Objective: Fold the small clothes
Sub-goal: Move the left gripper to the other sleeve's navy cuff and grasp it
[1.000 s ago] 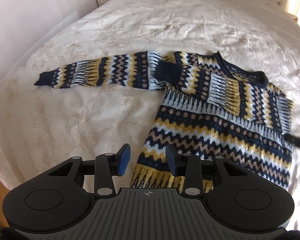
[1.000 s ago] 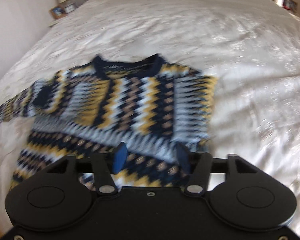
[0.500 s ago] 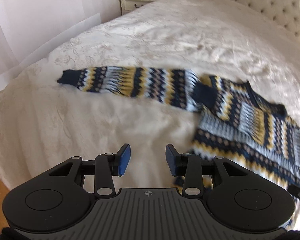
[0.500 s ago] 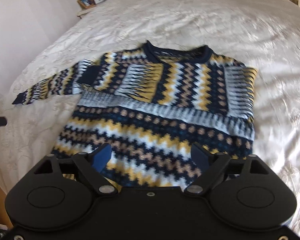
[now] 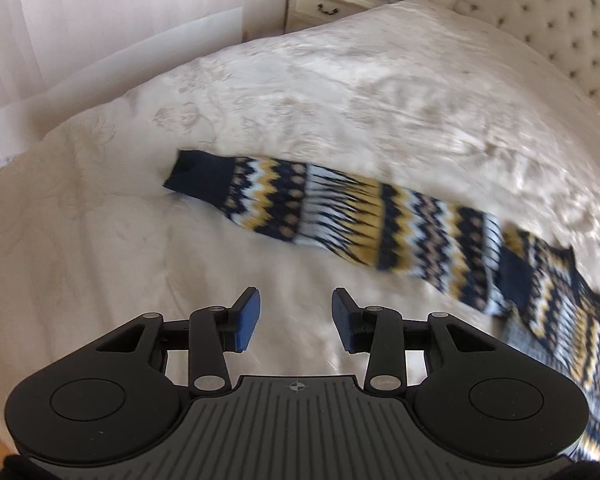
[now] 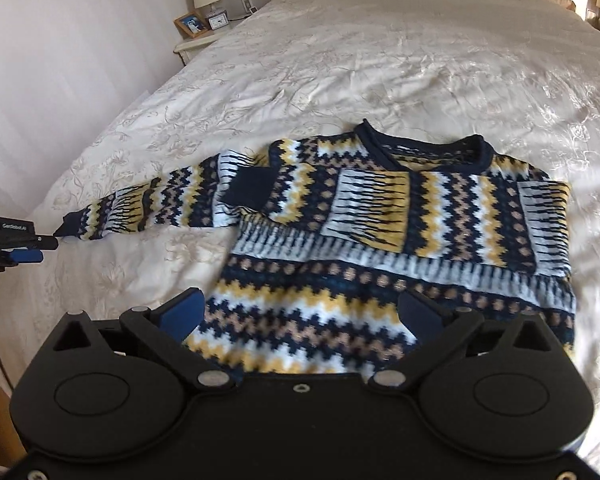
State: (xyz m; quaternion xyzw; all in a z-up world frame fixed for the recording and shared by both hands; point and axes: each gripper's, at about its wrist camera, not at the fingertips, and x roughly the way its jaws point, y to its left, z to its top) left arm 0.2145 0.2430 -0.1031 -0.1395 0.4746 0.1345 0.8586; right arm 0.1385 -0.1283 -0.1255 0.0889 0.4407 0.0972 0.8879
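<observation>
A cream bed [image 6: 380, 60] carries the patterned sweater [image 6: 400, 240], which lies flat near the bed's foot edge, collar toward the headboard. One sleeve [image 5: 340, 208] stretches out sideways from the sweater's body. The right claw [image 6: 300, 316] hangs above the sweater's hem, its jaws opening wide with nothing gripped. The left claw [image 5: 296, 320] hovers short of the sleeve's cuff, part open and empty.
</observation>
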